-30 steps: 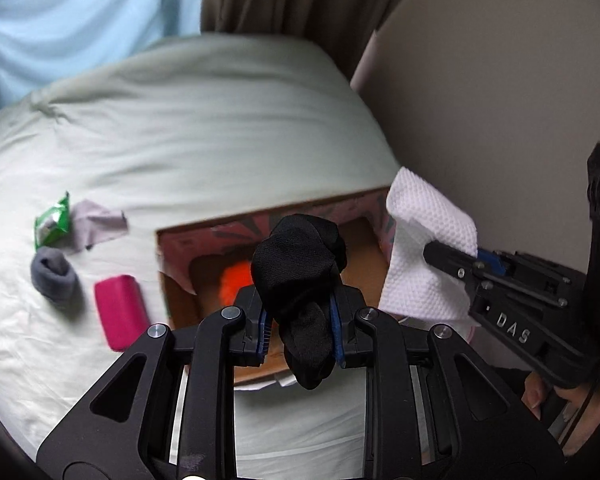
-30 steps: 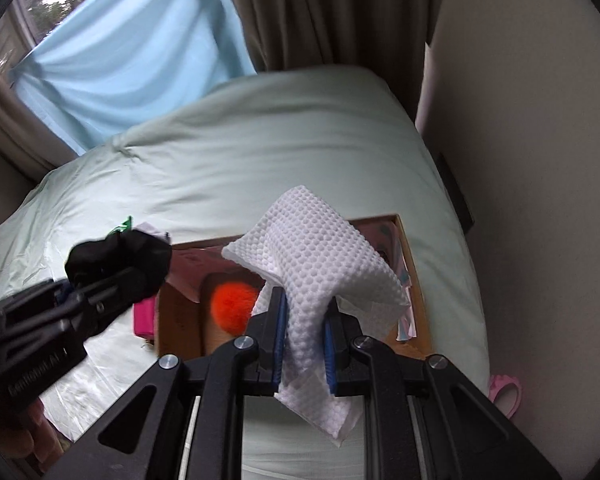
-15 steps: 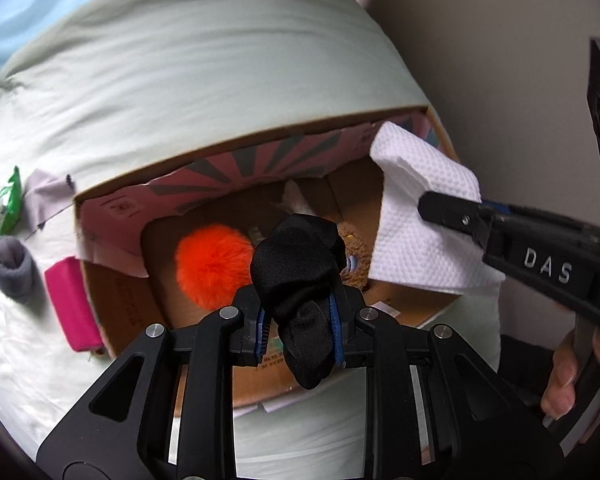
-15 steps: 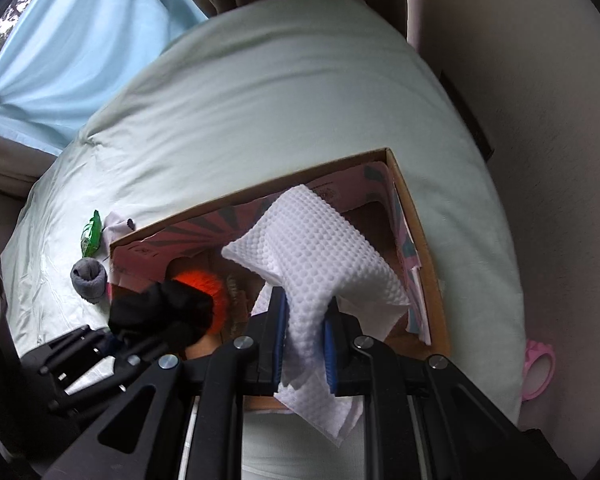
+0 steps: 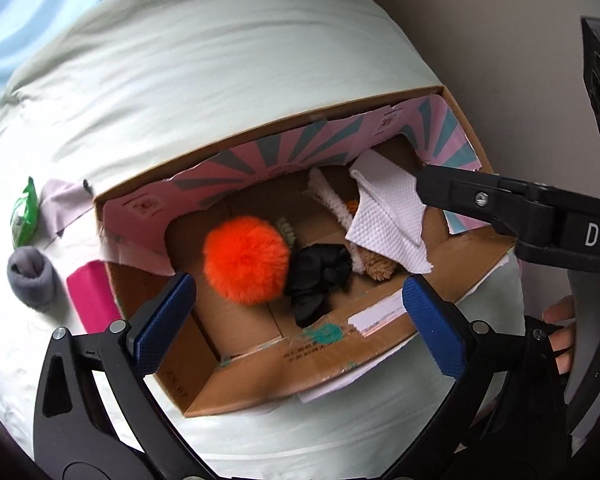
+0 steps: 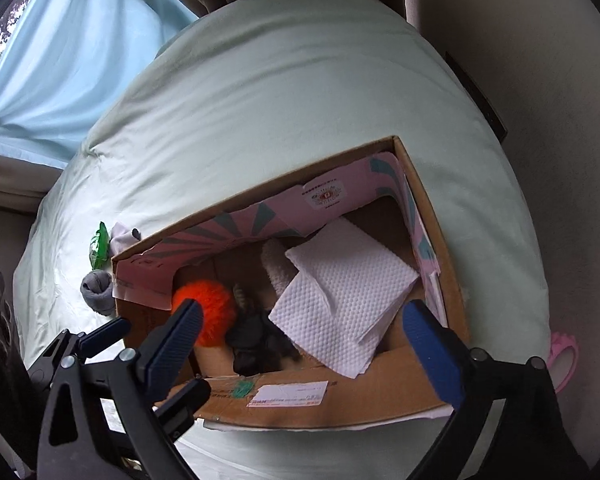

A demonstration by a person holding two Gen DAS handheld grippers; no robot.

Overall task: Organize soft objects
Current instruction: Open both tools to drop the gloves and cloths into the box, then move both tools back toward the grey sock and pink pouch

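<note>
Lying at the far left of the left wrist view, a green packet (image 5: 23, 216) is partly tucked against a pale lilac cloth (image 5: 62, 200), whose right part disappears behind the cardboard box (image 5: 300, 354). Below them a grey rolled sock (image 5: 31, 276) sits on the pale bedsheet (image 5: 204, 72), and just beside it a pink block (image 5: 92, 298) is cut off by the box's left wall. The left gripper (image 5: 296, 322) hangs over the box's near wall with its blue pads spread wide and nothing between them. Inside, an orange pom-pom (image 5: 246, 259) touches a crumpled black sock (image 5: 318, 276) lying on the box floor; a tan fuzzy item (image 5: 378, 266) and a white fluffy strip (image 5: 330, 200) are largely covered by the white paper towel (image 5: 392, 220), so their shapes are hard to tell. The right gripper (image 6: 300, 340) is likewise wide open and holds nothing; in its own view the towel (image 6: 348, 292) lies loosely folded over the box's right half, one corner draped toward the near wall. From there the black sock (image 6: 252, 344) is dim and blurred. Bare sheet stretches beyond the far wall of the box, while its right side lies near the bed's edge by the beige wall (image 6: 560, 80). A pink object (image 6: 564, 356) is cut off past that edge.
</note>
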